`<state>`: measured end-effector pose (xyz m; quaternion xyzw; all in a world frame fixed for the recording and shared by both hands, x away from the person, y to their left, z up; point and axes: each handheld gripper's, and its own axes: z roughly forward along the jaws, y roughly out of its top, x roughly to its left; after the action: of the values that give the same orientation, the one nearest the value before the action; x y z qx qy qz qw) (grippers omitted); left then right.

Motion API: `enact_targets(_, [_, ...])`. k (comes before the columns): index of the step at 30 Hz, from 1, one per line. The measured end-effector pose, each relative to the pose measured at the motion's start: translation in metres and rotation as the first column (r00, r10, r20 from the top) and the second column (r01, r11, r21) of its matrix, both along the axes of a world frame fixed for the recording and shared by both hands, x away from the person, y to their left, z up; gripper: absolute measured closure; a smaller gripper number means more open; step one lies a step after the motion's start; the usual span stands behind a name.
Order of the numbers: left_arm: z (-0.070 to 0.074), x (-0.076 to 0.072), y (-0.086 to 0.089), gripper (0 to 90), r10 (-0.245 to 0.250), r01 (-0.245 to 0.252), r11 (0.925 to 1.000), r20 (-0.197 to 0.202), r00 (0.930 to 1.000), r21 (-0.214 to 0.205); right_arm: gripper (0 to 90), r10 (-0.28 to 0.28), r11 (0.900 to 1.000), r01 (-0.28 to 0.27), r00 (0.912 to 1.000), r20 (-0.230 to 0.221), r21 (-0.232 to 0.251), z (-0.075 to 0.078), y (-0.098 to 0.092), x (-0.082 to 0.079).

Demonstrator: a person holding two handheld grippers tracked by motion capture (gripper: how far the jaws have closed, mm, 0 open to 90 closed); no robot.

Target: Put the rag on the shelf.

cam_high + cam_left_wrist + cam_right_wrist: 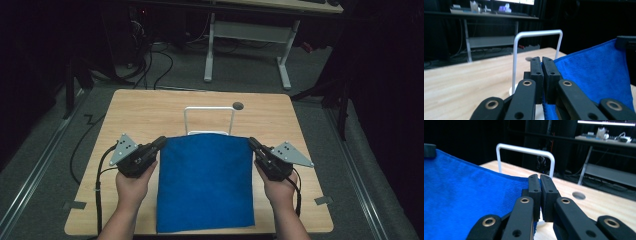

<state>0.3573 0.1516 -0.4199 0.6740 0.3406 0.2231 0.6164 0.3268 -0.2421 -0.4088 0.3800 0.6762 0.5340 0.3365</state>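
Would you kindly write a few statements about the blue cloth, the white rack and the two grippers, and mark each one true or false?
1. The left gripper is shut on a far corner of the blue cloth. True.
2. The right gripper holds nothing. False: it is shut on the cloth's other far corner.
3. The white wire rack stands on the table beyond the cloth's far edge. True.
4. The cloth is draped over the rack's top bar. False: the bar is bare, and the cloth is stretched between the grippers on the near side of it.
5. The cloth is red. False: it is blue.
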Motion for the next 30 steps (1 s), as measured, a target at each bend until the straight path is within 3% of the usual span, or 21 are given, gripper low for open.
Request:
enact_targets(4, [0.011,0.001,0.000,88.3,0.009,-0.009,0.9997,0.022,0.9997,-0.023,88.6,0.004,0.9997,-0.005,0.9999,0.016,0.026,0.011,0.003,0.001])
enact_targets(13, [0.040,0.004,-0.001,88.3,0.013,-0.012,0.9998,0.083,0.9965,-0.013,88.7,0.007,0.9999,-0.008,0.9981,0.061,0.010,0.036,0.005,0.003])
enact_targets(30, [0.084,0.015,0.000,88.4,0.041,-0.039,0.9991,0.164,0.9857,-0.018,88.8,-0.029,0.9981,0.021,0.9893,0.143,0.059,0.075,-0.005,0.010])
